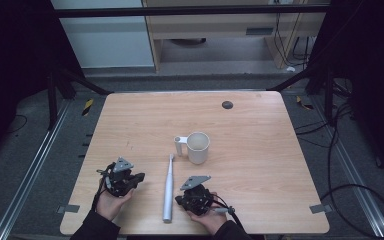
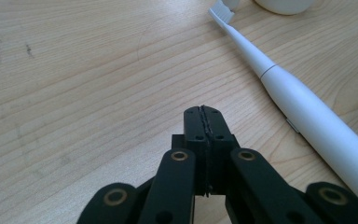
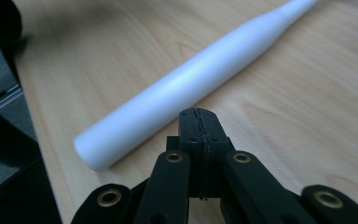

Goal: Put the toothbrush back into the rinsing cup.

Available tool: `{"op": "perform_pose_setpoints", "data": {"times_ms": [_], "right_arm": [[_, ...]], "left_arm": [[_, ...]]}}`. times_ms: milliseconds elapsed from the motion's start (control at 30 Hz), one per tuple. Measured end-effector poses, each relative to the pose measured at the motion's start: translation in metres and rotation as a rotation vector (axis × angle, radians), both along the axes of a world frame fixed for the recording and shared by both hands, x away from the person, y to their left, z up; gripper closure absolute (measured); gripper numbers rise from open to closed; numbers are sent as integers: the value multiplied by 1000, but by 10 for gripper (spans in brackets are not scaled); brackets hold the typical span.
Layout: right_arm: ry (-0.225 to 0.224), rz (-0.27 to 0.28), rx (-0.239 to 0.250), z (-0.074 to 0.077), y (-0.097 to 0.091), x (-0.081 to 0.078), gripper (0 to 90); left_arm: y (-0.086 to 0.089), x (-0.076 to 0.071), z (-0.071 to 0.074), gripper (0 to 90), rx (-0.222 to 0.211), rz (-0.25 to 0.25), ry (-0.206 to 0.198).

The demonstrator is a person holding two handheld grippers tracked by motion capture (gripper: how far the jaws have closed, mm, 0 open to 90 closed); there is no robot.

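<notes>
Nearest, the right gripper [image 3: 199,122] has its jaws pressed together, empty, just beside the toothbrush [image 3: 186,84] butt end. The left gripper [image 2: 203,119] is closed too, holding nothing. The toothbrush [image 1: 168,189] lies flat on the tabletop [image 1: 260,150] between both grippers, bristles toward the mug [image 1: 198,147]. It looks light, rigid and smooth, likely slippery; the thick handle seems the best place to grip.

Table [image 1: 260,165]: light wood top, rounded corners, a dark round cap [image 1: 227,104] near the far edge, grey tabs at the near corners. Floor [image 1: 30,150]: grey carpet, with metal rails [image 1: 25,185] along both sides of the table. Frame [image 1: 190,10]: black bars overhead and angled struts behind. Cabinet [image 1: 220,25]: pale wood, at the back. Panel [image 1: 105,35]: pale, back left. Cables [image 1: 360,200]: black, looped on the right. Sides: dark.
</notes>
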State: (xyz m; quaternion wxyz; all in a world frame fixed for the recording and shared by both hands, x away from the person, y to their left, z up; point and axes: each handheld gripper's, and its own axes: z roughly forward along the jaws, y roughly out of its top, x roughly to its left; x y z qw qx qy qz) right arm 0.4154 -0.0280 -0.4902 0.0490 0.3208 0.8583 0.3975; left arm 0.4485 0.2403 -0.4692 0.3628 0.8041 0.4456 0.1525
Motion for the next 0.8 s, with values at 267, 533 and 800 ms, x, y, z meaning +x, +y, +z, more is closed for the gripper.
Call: {"op": "perform_pose_setpoints", "data": {"times_ms": [267, 533, 800], "right_arm": [[-145, -186, 1, 28, -59, 19, 900], [-243, -393, -1, 48, -131, 27, 855], [-313, -579, -50, 48, -200, 23, 731]], "left_arm": [[-3, -3, 8, 896, -15, -5, -24], [-12, -7, 17, 858, -23, -28, -39], [-31, -5, 21, 741, 4, -60, -32]]}}
